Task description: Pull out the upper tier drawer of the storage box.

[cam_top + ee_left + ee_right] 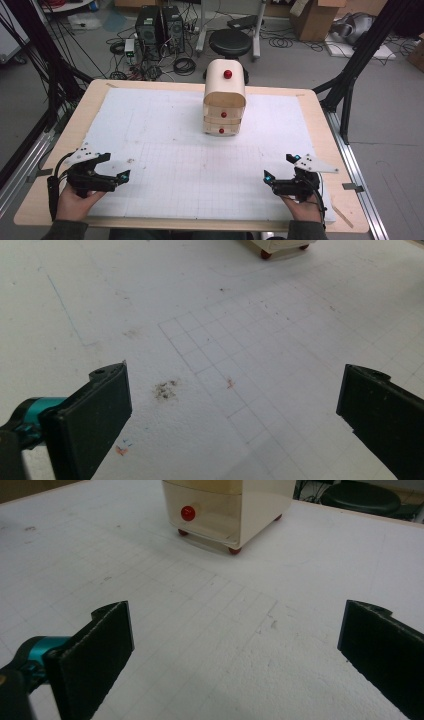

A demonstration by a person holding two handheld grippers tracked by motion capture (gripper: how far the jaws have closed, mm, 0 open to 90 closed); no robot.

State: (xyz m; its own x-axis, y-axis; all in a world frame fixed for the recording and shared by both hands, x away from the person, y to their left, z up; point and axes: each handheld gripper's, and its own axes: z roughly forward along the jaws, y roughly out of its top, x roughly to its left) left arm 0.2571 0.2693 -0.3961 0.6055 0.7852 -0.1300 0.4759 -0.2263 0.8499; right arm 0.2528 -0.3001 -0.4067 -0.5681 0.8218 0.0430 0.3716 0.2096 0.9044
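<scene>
A small cream drawer cabinet (224, 97) with red knobs stands at the far middle of the white gridded mat (165, 150). Its lowest drawer with a red knob (188, 513) and red feet appears in the right gripper view. My left gripper (114, 166) rests near the front left of the mat, held by a hand, its jaws wide apart with nothing between them. My right gripper (280, 167) sits near the front right, also wide open and empty. In the left gripper view the left gripper (235, 405) looks over bare mat toward one cabinet foot (265, 255).
The mat lies on a wooden table (45, 190). Beyond the far edge stand a black stool (230, 43), computer towers (160, 27) and floor cables. Black frame legs (350, 70) flank both sides. A dark smudge (165, 389) marks the mat.
</scene>
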